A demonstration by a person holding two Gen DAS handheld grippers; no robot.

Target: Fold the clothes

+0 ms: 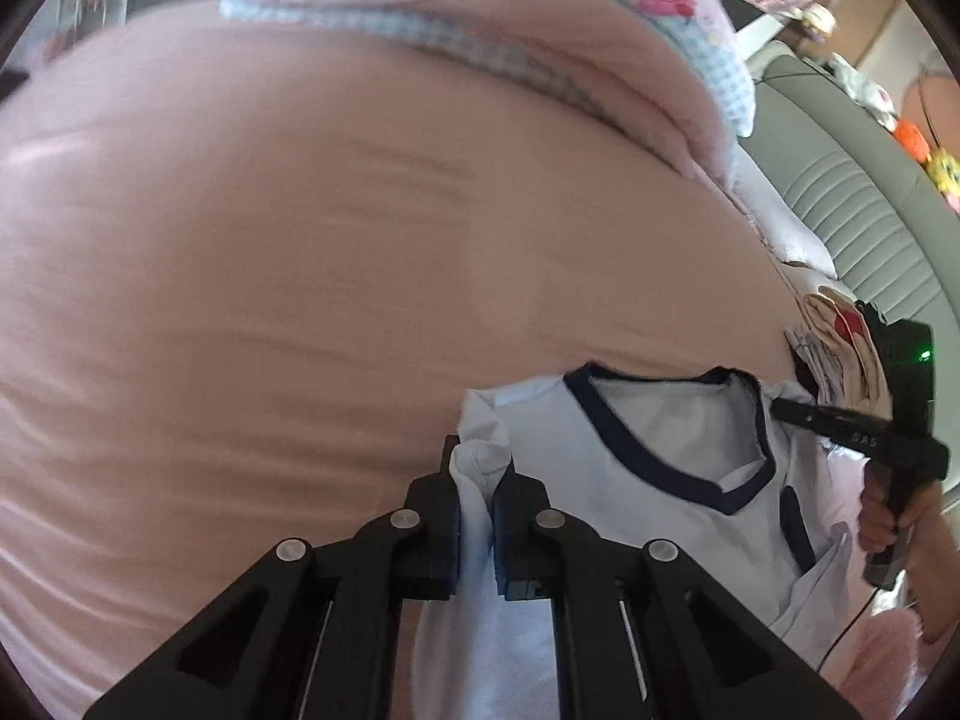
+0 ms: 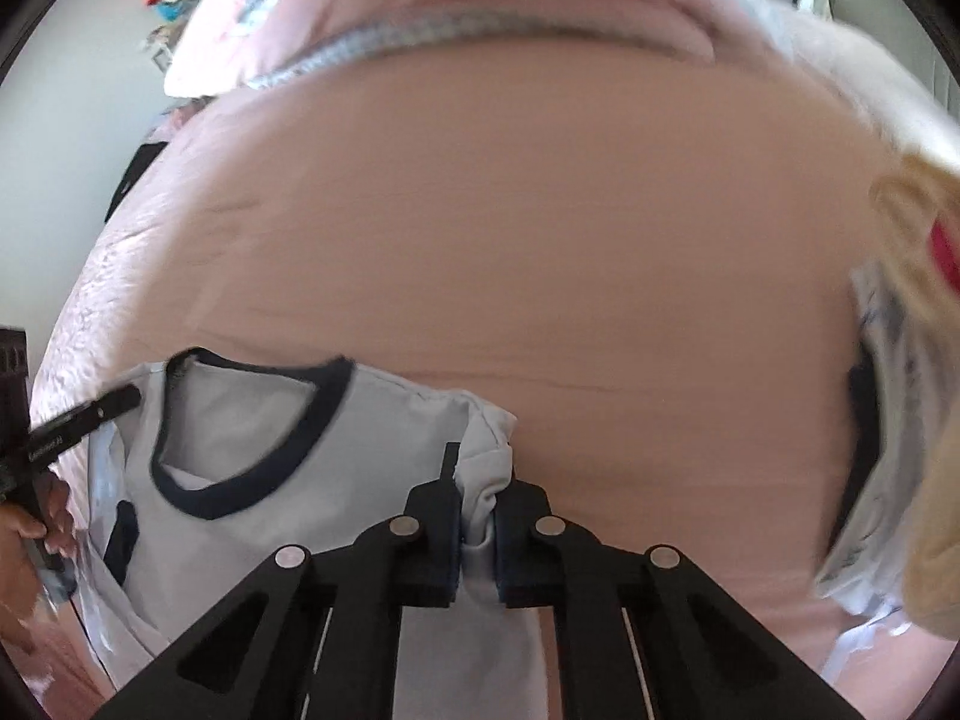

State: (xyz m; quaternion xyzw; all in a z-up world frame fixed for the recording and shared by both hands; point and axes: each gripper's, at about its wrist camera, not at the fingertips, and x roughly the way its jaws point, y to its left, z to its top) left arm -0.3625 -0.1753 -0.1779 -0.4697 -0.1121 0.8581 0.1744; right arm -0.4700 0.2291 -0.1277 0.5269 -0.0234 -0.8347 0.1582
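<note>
Pale-blue cotton is bunched between the pads of both my grippers. My left gripper is clamped on one shoulder corner of the light-blue T-shirt with the navy-trimmed neckline, a fold of cloth poking up between the fingers. My right gripper is pinched tight on the opposite shoulder, fabric squeezed up between its pads too. The shirt lies on the pink bedsheet, neckline toward the far side, and its body runs back underneath both grippers toward me. In the left view the neck opening sits just right of the fingers; in the right view, just left of them. Folded pink bedding with a blue gingham edge lies well beyond.
</note>
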